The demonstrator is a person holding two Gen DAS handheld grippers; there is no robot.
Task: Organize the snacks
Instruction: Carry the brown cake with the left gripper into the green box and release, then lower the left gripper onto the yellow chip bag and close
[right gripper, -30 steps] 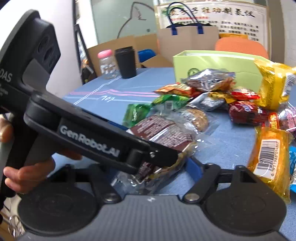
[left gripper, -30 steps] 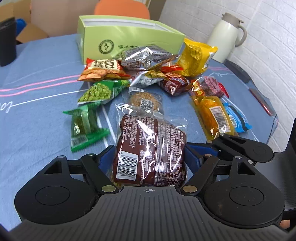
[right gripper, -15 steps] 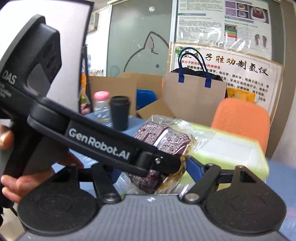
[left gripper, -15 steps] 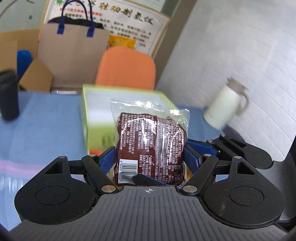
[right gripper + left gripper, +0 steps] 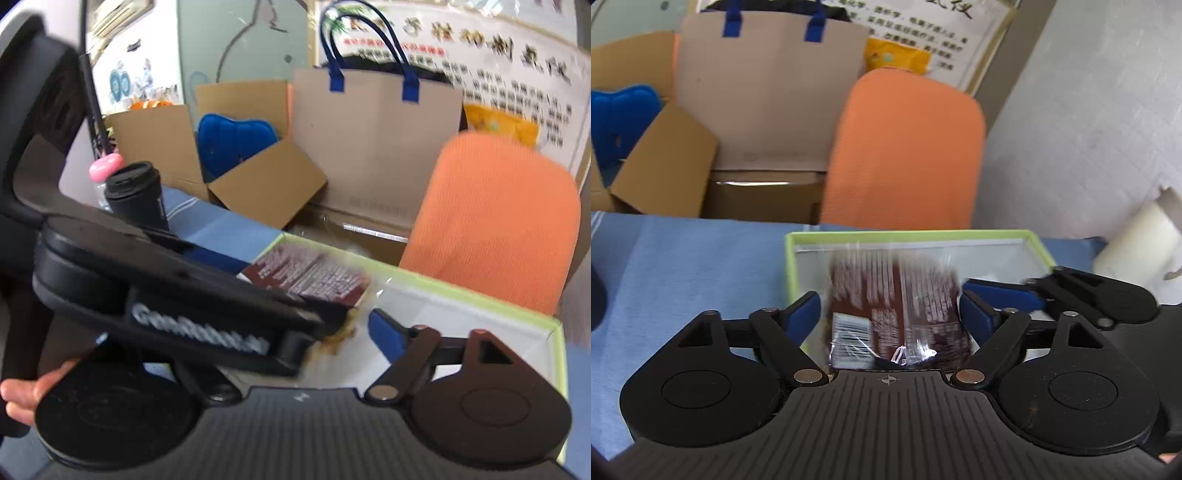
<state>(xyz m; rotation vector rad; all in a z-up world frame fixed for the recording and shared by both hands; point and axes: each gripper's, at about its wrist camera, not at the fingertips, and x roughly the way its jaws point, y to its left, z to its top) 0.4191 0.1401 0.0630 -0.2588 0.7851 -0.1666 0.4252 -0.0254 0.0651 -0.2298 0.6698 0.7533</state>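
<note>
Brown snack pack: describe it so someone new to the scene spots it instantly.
Find the light green box on the blue tablecloth, in front of the orange chair. Over its white inside, between the blue pads of the left gripper, sits the brown snack pack: clear wrapper, white print, barcode; the only packet there.

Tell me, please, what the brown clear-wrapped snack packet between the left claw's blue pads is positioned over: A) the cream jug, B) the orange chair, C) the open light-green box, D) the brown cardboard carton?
C: in the left wrist view the brown snack packet shows against the white interior of the light-green box.
</note>
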